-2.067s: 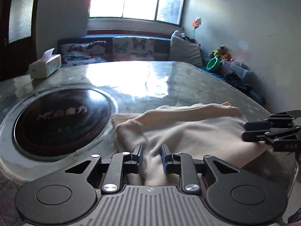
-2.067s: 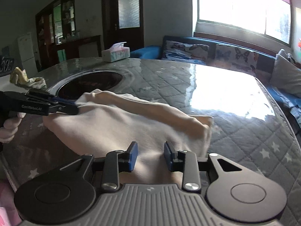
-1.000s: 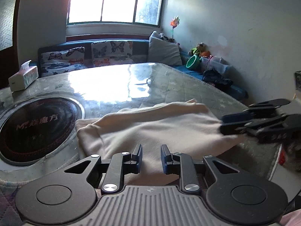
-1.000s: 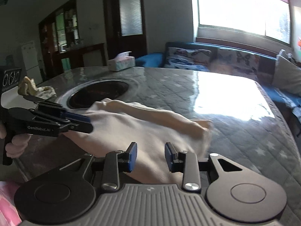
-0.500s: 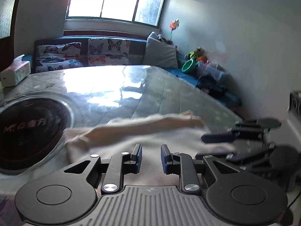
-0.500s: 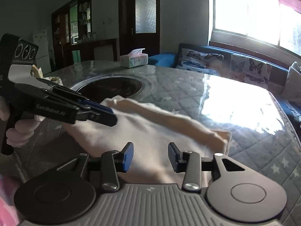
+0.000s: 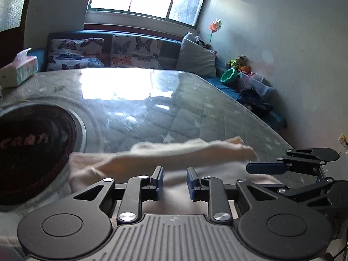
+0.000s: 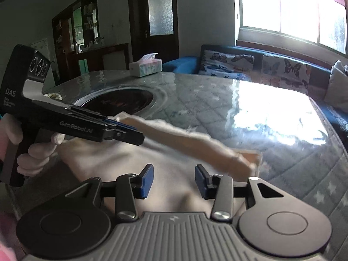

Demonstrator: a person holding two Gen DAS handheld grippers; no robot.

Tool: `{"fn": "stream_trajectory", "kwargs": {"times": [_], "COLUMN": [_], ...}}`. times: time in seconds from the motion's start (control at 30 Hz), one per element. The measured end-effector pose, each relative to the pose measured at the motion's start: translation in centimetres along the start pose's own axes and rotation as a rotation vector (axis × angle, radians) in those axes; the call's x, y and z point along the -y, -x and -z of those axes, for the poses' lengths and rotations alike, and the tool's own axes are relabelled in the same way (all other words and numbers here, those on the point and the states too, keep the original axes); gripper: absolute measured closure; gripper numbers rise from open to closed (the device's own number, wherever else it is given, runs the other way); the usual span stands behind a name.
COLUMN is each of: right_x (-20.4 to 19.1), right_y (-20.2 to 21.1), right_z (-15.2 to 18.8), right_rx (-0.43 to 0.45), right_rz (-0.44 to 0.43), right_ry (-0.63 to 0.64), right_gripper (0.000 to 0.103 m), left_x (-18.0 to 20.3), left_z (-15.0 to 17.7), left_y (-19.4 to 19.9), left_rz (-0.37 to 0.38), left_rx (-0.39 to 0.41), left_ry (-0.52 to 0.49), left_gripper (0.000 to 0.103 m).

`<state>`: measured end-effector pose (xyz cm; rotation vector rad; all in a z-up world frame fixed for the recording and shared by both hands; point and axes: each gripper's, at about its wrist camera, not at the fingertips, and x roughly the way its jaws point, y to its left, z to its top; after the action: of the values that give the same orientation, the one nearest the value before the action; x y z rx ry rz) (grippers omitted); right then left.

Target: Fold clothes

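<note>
A sunlit living room is framing a quilt-covered table under clear plastic, with a butterfly-cushioned sofa and a tissue box sitting beyond the tongs. A cream garment is lying across the near edge of the table, directly ahead of and beneath both tools, its far fold bunching into a long roll. The left tongs are standing narrowly apart over the cloth, and whether they are pinching it cannot be told. The right tongs have just been opening, their jaws now standing apart with cloth below rather than clamped between them. Since a second ago both tools have been sliding back toward the near edge. This suggests one fold is being let go and the next grip has yet to come.
</note>
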<state>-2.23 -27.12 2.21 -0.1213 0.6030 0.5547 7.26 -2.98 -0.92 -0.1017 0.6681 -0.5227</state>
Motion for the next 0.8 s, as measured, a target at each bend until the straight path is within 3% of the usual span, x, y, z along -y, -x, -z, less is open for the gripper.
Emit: {"fn": "stream_trajectory", "kwargs": {"times": [0.3,0.37,0.43,0.8], "right_x": [1.4,1.7,1.9,1.7], "right_y": [-4.2,-5.2,-6.0,-5.7], "right_z": [-3.3,-3.4,-3.3,-3.5], "right_rx": [-0.030,-0.049,-0.070,-0.061], "right_rz": [0.002,-0.006,-0.004,0.015], "right_ry": [0.005,0.002,-0.004,0.011], "right_gripper": [0.064,0.073,0.074,0.073], "left_x": [-1.8,-2.1,-2.1,-1.7], "left_z": [-2.1,-2.2,-2.2,-2.4], "left_y": [-2.6,-3.0,-3.2,-3.1], "left_rz": [-0.022,-0.016,-0.015,-0.029], "left_rx": [-0.025,-0.029,-0.028,-0.037], "left_ry": [0.037,0.050,0.047,0.046], "left_gripper": [0.076,0.076,0.076,0.072]}}
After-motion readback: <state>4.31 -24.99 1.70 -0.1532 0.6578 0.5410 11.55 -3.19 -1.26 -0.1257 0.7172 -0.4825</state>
